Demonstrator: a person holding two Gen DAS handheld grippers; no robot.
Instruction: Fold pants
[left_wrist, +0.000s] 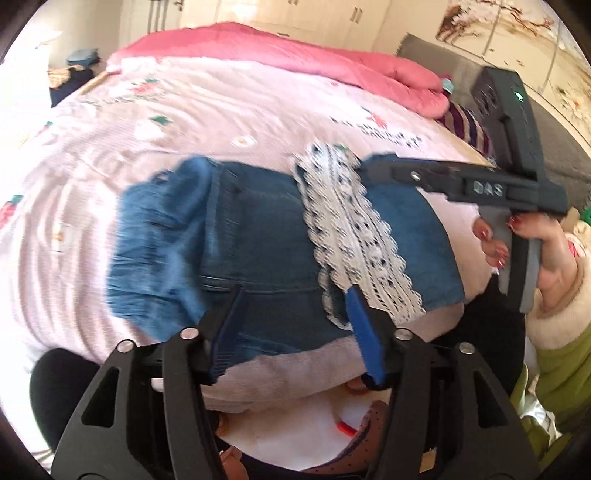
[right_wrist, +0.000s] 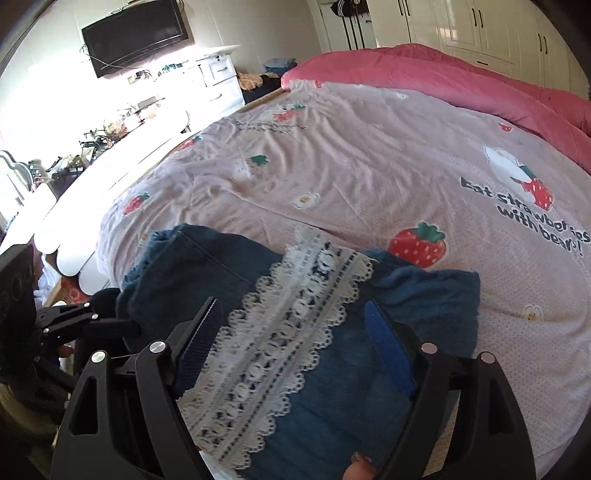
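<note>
Where the pink bedsheet (right_wrist: 369, 155) fills the middle of both frames, the jeans (left_wrist: 258, 236) lie folded at its lower centre, a white lace strip (right_wrist: 280, 332) running across them. The left gripper (left_wrist: 295, 306) hangs over the denim, jaws spread wide, holding nothing. The right gripper (right_wrist: 295, 332) straddles the lace, likewise wide open and empty. A pink quilt (left_wrist: 295, 55) sits along the top.

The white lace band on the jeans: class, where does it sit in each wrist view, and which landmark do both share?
Left wrist: white lace band runs diagonally, centre right, across the jeans.
Right wrist: lower centre, between the claw fingers.
Shared landmark: pink quilt at the far bedside.
</note>
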